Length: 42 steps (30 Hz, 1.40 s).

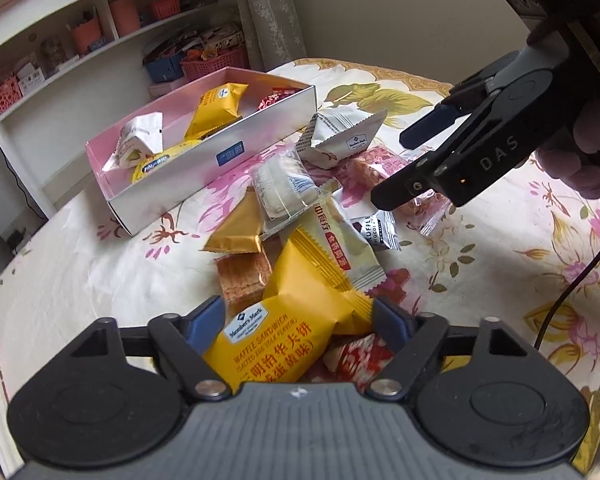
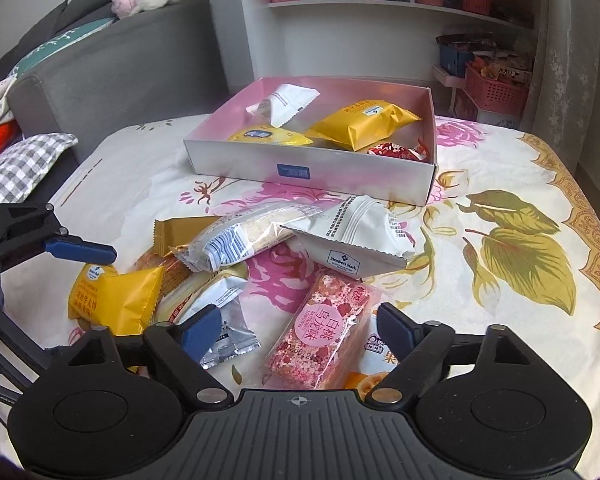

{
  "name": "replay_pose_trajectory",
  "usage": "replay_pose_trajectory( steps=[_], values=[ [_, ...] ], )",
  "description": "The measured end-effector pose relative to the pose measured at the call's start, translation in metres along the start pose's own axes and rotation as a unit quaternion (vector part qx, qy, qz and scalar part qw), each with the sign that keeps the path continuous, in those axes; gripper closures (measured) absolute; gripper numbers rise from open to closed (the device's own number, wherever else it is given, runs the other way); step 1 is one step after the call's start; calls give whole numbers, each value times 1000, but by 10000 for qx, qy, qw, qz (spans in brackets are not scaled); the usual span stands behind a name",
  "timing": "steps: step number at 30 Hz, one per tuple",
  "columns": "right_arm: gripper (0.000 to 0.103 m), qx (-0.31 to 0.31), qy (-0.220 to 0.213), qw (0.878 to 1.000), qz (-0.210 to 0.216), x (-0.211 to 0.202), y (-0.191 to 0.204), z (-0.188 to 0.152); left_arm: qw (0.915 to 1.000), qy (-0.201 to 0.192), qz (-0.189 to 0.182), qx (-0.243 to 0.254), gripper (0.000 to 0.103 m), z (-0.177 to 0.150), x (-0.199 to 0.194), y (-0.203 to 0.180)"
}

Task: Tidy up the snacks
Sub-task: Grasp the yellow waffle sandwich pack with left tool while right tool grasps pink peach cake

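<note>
The left gripper stands about half open, its 2 blue pads bracketing a yellow foil waffle-sandwich packet; the left pad lies against the packet's edge, but a firm pinch cannot be told. The right gripper is likewise about half open, straddling a clear-wrapped pink nougat bar; neither pad visibly presses it. Both snacks lie in the loose pile on the floral tablecloth, near the open white cardboard box with pink lining, which holds 5 packets.
</note>
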State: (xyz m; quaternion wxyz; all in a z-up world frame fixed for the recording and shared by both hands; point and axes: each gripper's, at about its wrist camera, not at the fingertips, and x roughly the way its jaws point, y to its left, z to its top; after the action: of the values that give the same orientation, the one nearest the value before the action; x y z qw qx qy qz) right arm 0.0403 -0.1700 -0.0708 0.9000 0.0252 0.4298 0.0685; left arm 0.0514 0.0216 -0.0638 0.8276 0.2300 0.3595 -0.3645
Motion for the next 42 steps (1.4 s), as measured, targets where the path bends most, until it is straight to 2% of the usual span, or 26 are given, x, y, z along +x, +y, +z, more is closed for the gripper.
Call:
replay_pose_trajectory(
  steps=[1, 4, 6, 10, 14, 17, 21, 25, 27, 32, 37, 42],
  values=[
    [39, 44, 43, 10000, -2, 2, -2, 0, 10000, 26, 52, -48, 36, 1, 0, 0],
    [55, 205, 205, 9995, -80, 9, -8, -1, 9994, 122, 230, -212, 44, 1, -1, 1],
    [60, 315, 304, 9990, -131, 14, -13, -3, 9983, 197, 340, -439, 46, 0, -3, 4],
    [60, 307, 360, 9987, -212, 18, -11, -5, 9942, 326, 570, -851, 47, -2, -6, 10],
    [60, 70, 365, 9989, -302, 20, -4, -5, 9931, 392, 717, -845, 44, -7, -8, 13],
    [60, -48, 391, 9986, -360, 21, -1, -5, 9934, 397, 683, -827, 43, -10, -10, 16],
    [58, -89, 439, 9983, -373, 21, 0, -5, 9943, 528, 600, -701, 31, -14, -8, 17],
    [57, -102, 458, 9982, -369, 20, 0, -5, 9933, 704, 517, -755, 27, -18, -6, 21],
    [57, -97, 470, 9982, -373, 20, 0, -5, 9921, 796, 471, -846, 37, -19, -6, 23],
    [59, -122, 506, 9979, -393, 19, 1, -5, 9896, 842, 419, -1091, 45, -19, -8, 28],
    [71, -127, 560, 9977, -364, 18, 2, -4, 9862, 862, 404, -1354, 51, -18, -11, 32],
    [72, -57, 630, 9974, -358, 16, 2, -3, 9819, 816, 449, -1649, 60, -17, -15, 39]
  ],
)
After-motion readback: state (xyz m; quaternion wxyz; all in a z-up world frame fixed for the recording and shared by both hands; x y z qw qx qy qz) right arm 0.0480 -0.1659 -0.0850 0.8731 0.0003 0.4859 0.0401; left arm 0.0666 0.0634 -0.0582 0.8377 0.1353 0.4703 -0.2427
